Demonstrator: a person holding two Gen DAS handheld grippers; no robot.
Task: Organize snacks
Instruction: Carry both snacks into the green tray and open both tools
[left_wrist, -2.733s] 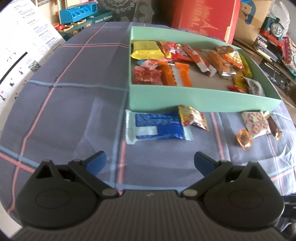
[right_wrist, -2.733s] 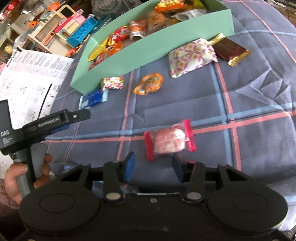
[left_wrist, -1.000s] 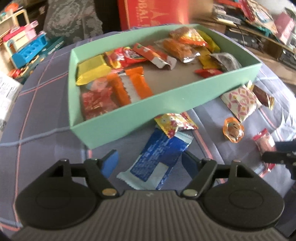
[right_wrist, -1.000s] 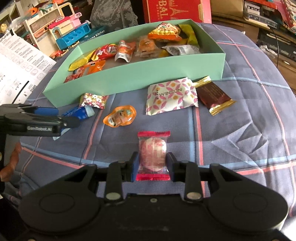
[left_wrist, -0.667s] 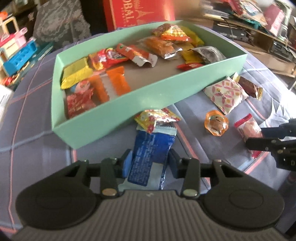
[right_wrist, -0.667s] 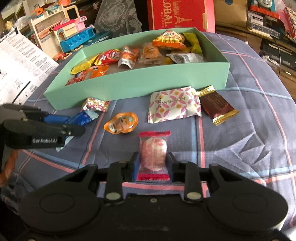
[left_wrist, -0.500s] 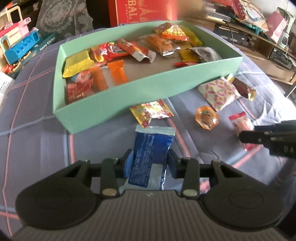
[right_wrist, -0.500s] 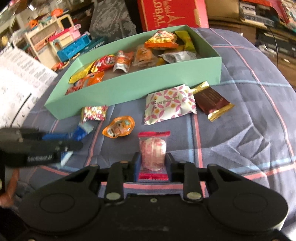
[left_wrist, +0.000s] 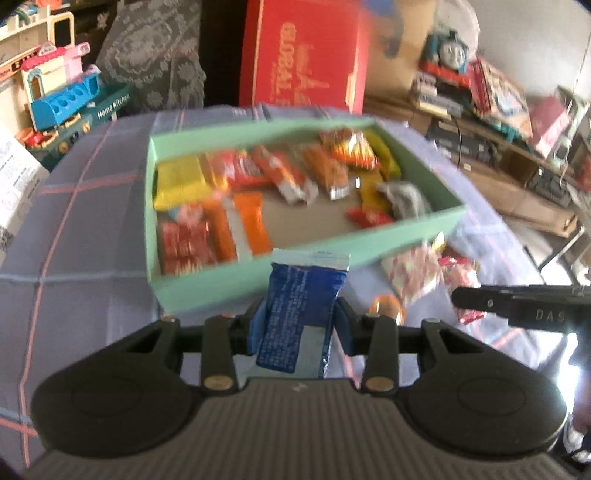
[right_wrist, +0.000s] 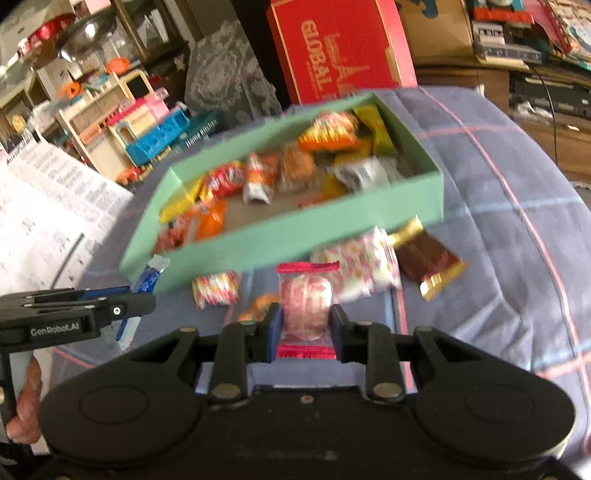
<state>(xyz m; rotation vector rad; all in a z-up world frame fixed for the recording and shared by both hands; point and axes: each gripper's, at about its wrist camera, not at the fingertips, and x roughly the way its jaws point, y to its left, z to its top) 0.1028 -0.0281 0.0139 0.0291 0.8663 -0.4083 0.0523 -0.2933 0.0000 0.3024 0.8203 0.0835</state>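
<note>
My left gripper (left_wrist: 299, 319) is shut on a blue snack packet (left_wrist: 301, 306) and holds it lifted in front of the green box's (left_wrist: 236, 278) near wall. My right gripper (right_wrist: 303, 326) is shut on a clear pink-red candy packet (right_wrist: 304, 302), raised above the cloth. The green box (right_wrist: 295, 236) holds several snack packets. On the cloth in front of it lie a floral white packet (right_wrist: 364, 262), a brown-gold bar (right_wrist: 424, 258), a yellow-red patterned packet (right_wrist: 216, 288) and an orange jelly cup (left_wrist: 388, 308).
The blue plaid cloth (right_wrist: 498, 221) covers the table. A red carton (left_wrist: 303, 59) stands behind the box. Toys (left_wrist: 62, 99) sit at the back left, a printed paper sheet (right_wrist: 40, 206) at the left. Shelves with clutter are at the right.
Both grippers closed on their packets, then lifted them off the cloth and moved towards the green box. The view is now motion-blurred.
</note>
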